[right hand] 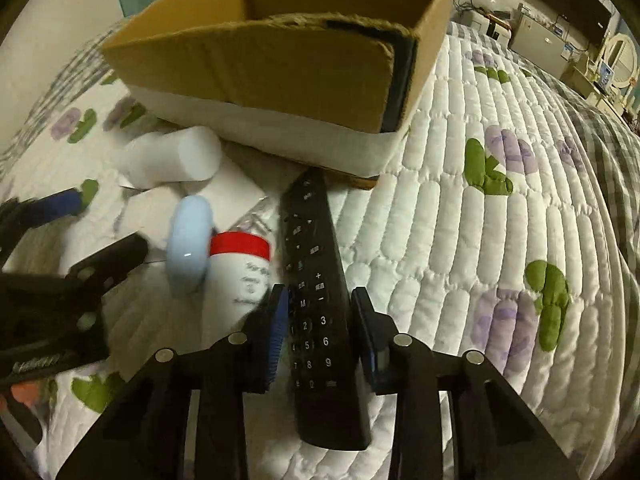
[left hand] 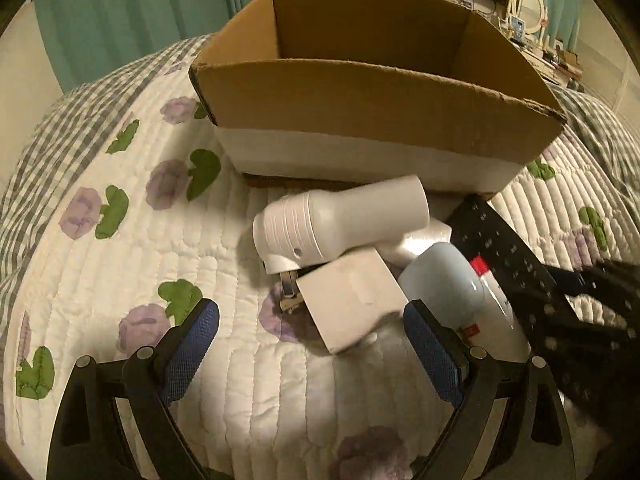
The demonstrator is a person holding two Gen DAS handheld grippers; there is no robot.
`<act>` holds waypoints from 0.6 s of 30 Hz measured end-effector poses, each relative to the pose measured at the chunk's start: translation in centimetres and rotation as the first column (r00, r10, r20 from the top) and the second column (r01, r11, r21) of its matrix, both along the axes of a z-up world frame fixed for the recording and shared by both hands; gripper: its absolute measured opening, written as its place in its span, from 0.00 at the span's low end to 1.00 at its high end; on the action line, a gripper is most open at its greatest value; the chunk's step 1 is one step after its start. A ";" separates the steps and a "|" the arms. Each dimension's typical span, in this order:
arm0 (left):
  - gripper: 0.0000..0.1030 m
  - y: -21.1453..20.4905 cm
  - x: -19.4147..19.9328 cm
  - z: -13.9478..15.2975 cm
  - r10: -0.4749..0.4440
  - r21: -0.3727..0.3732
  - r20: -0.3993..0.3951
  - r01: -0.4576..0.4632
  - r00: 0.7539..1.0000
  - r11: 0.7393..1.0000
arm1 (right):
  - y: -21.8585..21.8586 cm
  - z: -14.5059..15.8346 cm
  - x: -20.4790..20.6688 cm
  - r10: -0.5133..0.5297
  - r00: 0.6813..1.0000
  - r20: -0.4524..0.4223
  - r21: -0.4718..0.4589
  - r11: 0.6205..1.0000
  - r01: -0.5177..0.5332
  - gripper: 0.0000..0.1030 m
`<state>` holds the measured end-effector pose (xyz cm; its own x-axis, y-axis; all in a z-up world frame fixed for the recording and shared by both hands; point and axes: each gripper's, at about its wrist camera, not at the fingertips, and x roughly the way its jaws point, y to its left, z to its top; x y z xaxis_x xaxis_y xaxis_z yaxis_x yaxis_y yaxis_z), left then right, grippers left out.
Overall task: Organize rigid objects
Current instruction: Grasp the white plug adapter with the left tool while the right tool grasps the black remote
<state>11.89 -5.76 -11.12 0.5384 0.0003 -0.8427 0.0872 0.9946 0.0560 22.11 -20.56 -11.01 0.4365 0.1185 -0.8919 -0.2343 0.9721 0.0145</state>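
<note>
Left tool (left hand: 311, 346) spread wide over the quilted bed (left hand: 120, 280), empty, just short of the white box (left hand: 352, 300); right tool (right hand: 322, 322) narrowed around the black remote (right hand: 316, 304) lying before the cardboard box (right hand: 280, 60), pads at its edges.

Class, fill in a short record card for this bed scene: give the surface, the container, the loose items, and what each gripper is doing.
surface: quilted floral bedspread
container: open cardboard box, nothing visible inside
loose items: white hair dryer, white flat box, pale blue bottle, bottle with red cap, black remote
left gripper: open, jaws on either side of the white flat box, not gripping
right gripper: closed on the black remote
</note>
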 end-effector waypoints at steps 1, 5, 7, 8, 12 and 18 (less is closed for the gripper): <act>0.88 -0.1 0.2 -0.3 0.002 -0.005 -0.009 -0.002 1.000 1.000 | 0.0 0.2 -0.3 -0.004 1.000 0.008 0.000 1.000 0.004 0.30; 0.78 -0.1 1.7 -0.7 0.013 -0.064 -0.025 -0.014 1.000 0.998 | 0.2 1.1 -1.1 -0.004 0.999 0.048 -0.015 1.000 0.005 0.25; 0.77 -0.5 2.4 -0.7 0.022 -0.053 -0.019 -0.023 1.000 0.998 | 0.3 1.1 -1.1 -0.006 0.999 0.051 -0.040 0.999 0.008 0.21; 0.77 -0.7 2.9 -0.8 0.026 -0.055 -0.027 -0.028 0.999 0.998 | 0.2 1.0 -1.3 -0.006 0.999 0.046 -0.043 0.999 0.008 0.21; 0.76 -1.3 4.4 -2.5 0.052 -0.061 -0.125 -0.060 0.991 0.996 | 0.1 0.9 -1.4 -0.008 1.000 0.030 -0.036 0.999 0.009 0.21; 0.75 -2.0 3.2 -2.6 0.023 -0.060 -0.105 -0.029 0.994 0.998 | -0.3 0.6 -1.6 -0.010 1.000 0.024 -0.016 1.000 0.011 0.20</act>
<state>15.14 -7.81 -13.76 0.4485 -0.0403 -0.8929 0.0634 0.9979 -0.0132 20.51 -20.84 -10.37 0.4585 0.0995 -0.8831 -0.2241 0.9745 -0.0065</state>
